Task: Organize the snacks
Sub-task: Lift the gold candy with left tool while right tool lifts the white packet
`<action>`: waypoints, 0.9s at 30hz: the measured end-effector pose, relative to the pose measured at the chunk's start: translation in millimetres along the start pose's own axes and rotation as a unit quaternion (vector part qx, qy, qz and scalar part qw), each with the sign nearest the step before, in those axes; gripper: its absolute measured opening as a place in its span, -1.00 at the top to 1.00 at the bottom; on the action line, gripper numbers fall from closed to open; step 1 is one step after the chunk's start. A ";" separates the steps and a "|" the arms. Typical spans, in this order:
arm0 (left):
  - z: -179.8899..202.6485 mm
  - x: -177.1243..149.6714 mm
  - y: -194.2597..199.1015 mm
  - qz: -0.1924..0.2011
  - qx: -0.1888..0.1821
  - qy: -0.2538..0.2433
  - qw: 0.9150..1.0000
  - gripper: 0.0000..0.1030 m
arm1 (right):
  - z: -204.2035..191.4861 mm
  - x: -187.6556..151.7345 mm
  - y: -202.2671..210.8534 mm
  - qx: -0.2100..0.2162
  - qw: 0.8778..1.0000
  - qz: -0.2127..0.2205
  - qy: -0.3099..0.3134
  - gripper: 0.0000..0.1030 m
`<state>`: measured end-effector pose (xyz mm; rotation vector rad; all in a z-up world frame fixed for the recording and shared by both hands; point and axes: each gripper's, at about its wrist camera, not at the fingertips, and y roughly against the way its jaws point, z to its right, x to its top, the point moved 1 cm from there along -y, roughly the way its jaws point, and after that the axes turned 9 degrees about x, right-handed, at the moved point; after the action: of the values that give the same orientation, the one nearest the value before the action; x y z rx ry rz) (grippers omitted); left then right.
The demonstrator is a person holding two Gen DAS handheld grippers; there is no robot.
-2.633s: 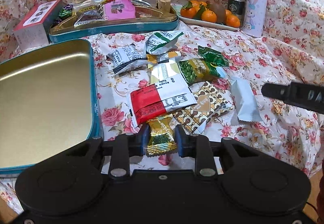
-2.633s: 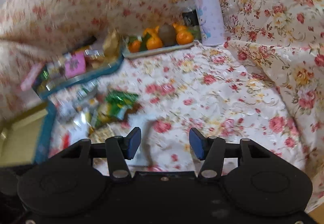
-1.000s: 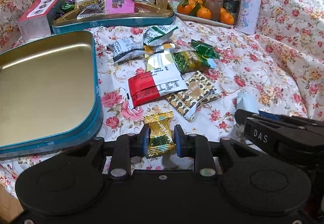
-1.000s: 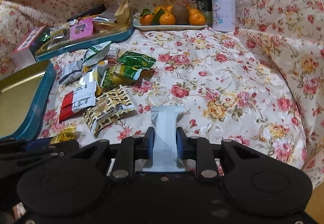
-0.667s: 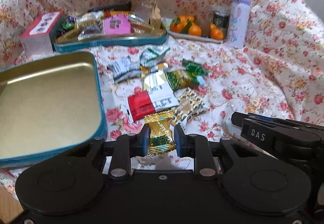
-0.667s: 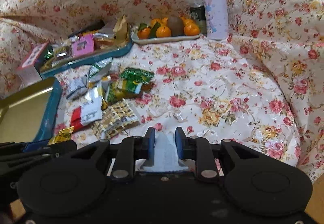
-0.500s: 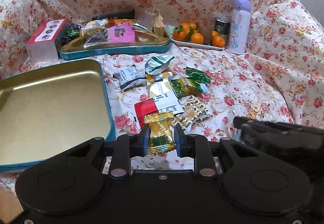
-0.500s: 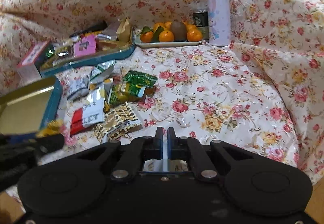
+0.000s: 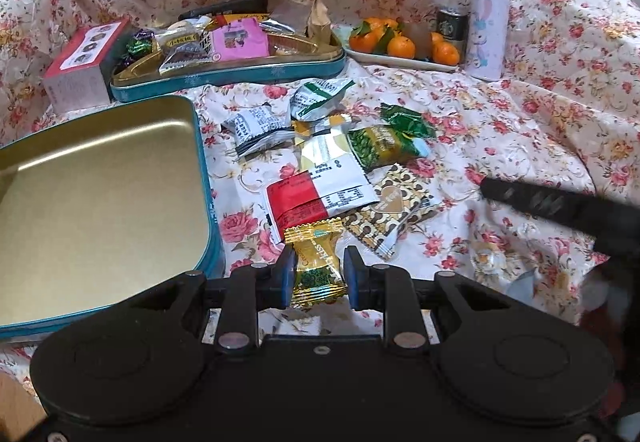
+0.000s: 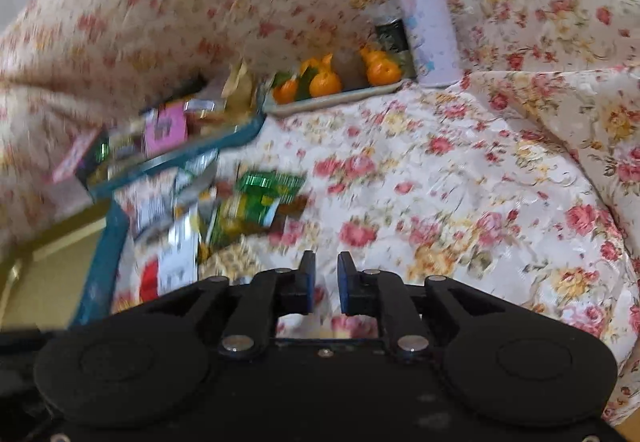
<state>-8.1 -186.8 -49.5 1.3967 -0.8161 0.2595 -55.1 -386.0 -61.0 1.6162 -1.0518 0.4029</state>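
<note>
While blurred, right gripper [image 10: 323,284] seems empty.

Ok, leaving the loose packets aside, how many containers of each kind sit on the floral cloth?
Teal tins: 2, the empty tin and the filled tin
Fruit plate: 1
Lilac bottle: 1
Dark can: 1
Pink-topped box: 1
Total: 6
</note>
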 end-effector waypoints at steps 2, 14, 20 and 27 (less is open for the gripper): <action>1.2 -1.1 -3.1 -0.002 0.006 -0.004 1.000 0.37 | 6.6 6.5 6.2 0.004 1.000 0.010 -0.016 0.55; 6.3 -10.9 -14.1 -0.010 0.013 -0.024 1.000 0.35 | -11.3 -18.0 57.9 -0.021 0.998 -0.019 0.064 0.09; 3.4 -9.9 -15.4 -0.012 0.004 -0.019 1.000 0.33 | -32.3 -59.2 62.5 -0.027 0.986 -0.065 0.154 0.10; 3.7 -11.1 -15.2 -0.010 0.003 -0.018 1.000 0.32 | -38.5 -75.6 45.0 -0.028 0.985 -0.085 0.148 0.11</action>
<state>-8.0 -190.0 -68.5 1.4177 -0.8320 0.2220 -122.3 -319.0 -75.9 1.5261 -0.6905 0.4780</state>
